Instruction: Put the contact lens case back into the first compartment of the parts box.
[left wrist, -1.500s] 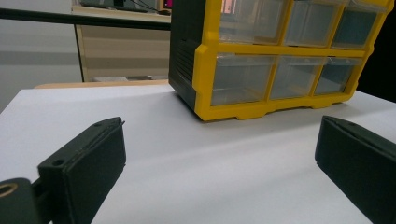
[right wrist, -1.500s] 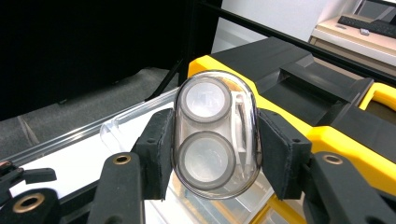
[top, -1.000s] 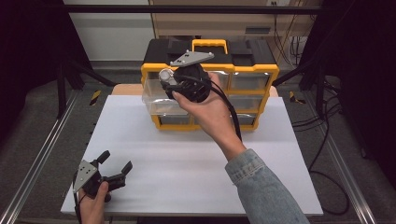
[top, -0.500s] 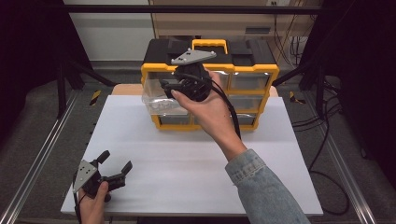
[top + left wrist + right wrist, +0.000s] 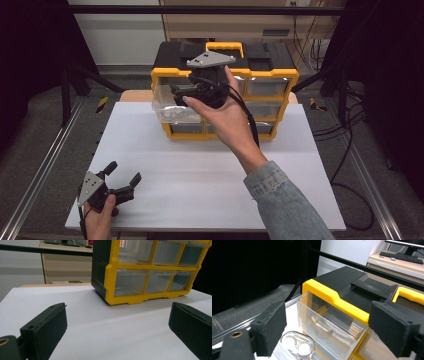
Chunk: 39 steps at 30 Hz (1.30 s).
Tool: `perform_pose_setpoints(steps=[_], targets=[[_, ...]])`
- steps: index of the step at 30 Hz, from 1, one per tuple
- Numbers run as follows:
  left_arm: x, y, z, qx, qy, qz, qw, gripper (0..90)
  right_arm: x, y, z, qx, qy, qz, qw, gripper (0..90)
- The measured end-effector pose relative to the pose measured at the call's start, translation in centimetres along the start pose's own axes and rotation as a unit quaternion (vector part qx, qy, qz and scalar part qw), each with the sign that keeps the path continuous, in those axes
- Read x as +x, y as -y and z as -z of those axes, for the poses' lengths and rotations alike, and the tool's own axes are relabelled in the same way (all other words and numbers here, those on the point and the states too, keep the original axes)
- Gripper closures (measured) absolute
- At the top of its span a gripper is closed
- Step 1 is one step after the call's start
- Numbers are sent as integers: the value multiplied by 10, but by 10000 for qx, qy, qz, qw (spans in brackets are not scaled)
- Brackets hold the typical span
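**Hand lifts above the open drawer**

The left gripper (image 5: 121, 181) rests low on the white table (image 5: 200, 190), jaws wide apart and empty. The right gripper (image 5: 182, 93) has risen a little, jaws apart, holding nothing. Below it, a clear drawer (image 5: 329, 325) sticks out of the yellow box (image 5: 270, 75).

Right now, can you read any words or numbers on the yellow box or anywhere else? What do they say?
No words, labels or numbers can be read anywhere.
The yellow and black drawer organizer shows no print or brand on its front, lid or clear drawers.
The keyboard on the desk behind is too small and blurred to make out its keys.
The grey plate on the right hand-held gripper is blank.
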<state>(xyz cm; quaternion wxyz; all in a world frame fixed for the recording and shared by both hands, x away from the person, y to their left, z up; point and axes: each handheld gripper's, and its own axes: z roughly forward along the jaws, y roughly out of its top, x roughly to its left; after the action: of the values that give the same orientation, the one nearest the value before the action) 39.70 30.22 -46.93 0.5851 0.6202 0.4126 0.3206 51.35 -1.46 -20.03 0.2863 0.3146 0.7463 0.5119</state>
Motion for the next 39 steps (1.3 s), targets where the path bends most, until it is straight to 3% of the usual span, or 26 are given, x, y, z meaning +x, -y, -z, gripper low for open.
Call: perform_pose_setpoints(steps=[10, 21, 26, 39], targets=[[0, 0, 0, 6, 5, 0, 10000, 15, -4, 0, 3, -31, 26, -106, 9999, 102], [0, 0, 0, 5, -3, -7, 10000, 15, -6, 4, 10, -12, 0, -47, 10000, 88], [0, 0, 0, 19, 4, -11, 10000, 15, -5, 4, 15, -13, 3, 130, 9999, 69], [-1, 0, 0, 17, -2, -15, 10000, 15, -12, 5, 23, -48, 106, 108, 9999, 66]])
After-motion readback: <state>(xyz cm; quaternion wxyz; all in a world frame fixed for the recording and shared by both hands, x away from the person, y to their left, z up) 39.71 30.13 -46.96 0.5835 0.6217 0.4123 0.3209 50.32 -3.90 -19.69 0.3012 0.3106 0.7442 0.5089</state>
